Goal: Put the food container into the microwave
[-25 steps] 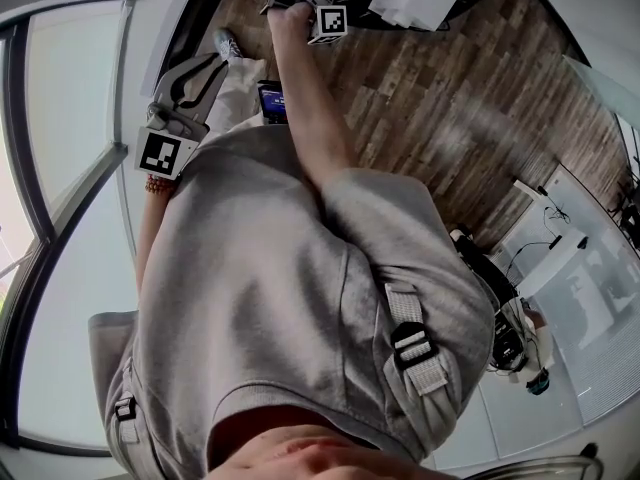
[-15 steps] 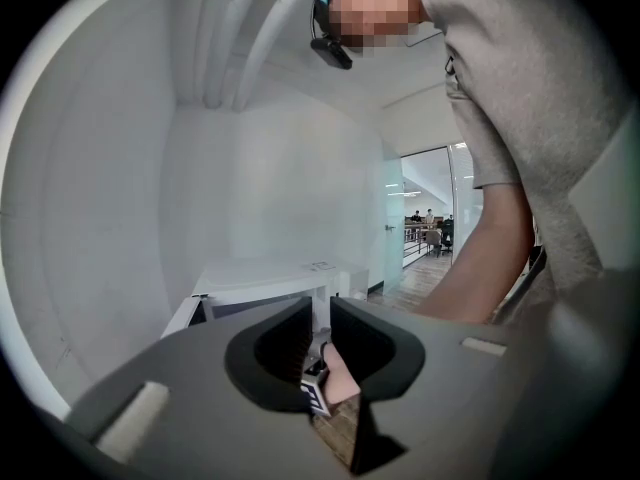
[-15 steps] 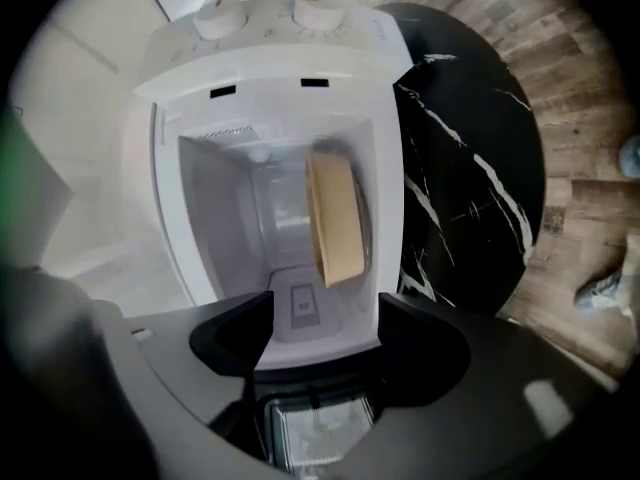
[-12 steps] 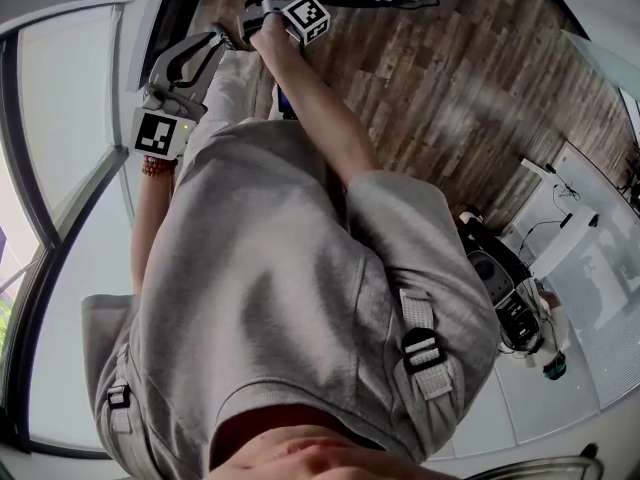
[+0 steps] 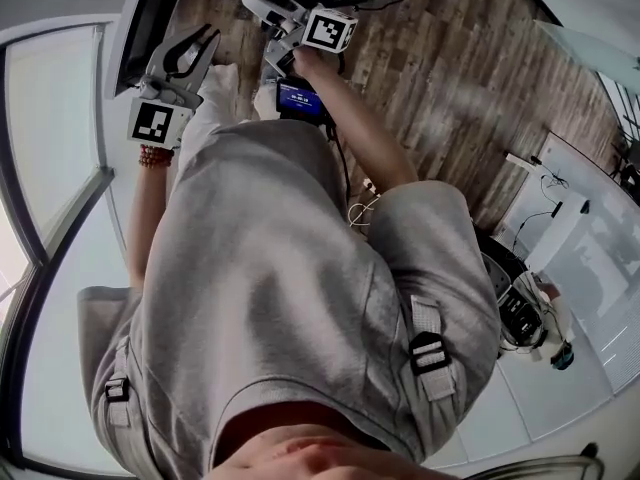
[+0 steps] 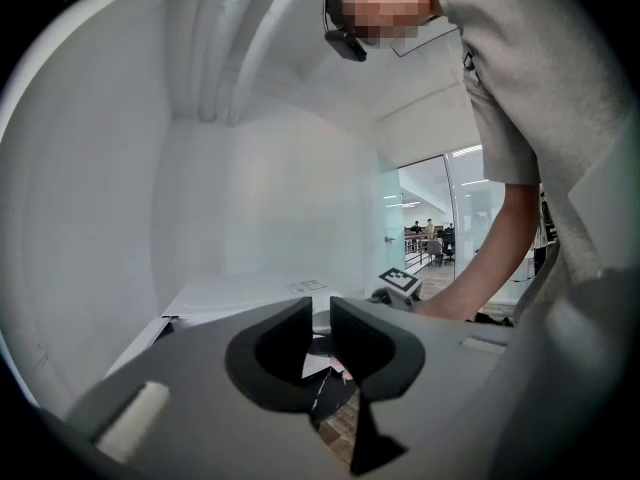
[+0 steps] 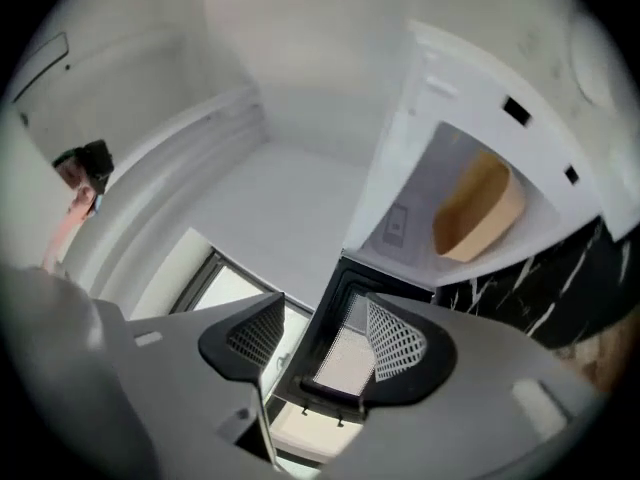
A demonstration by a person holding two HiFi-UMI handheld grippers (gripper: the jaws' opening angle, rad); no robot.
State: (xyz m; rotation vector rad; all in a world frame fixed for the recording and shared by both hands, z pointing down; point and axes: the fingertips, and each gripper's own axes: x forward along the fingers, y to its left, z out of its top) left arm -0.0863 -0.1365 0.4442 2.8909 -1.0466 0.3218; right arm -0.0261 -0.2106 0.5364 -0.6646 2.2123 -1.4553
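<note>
In the right gripper view a white microwave stands open with a tan food container inside its cavity. Its dark-framed door, with a mesh window, hangs open and shows through the gap of my right gripper. Those jaws have just been closing; they stand apart and nothing is pressed between the pads. In the head view the right gripper is held out at the top of the picture. My left gripper is empty, its jaws only a narrow slit apart; in the head view the left gripper is at the upper left.
The person's grey-shirted torso fills most of the head view, above a wood-pattern floor. A small lit screen sits by the right arm. A white surface lies ahead of the left gripper. Glass walls run along the left.
The right gripper has swung and rolled, its marker cube now further right in the head view. The left gripper has shifted slightly towards the top. The lit screen has come into fuller view.
</note>
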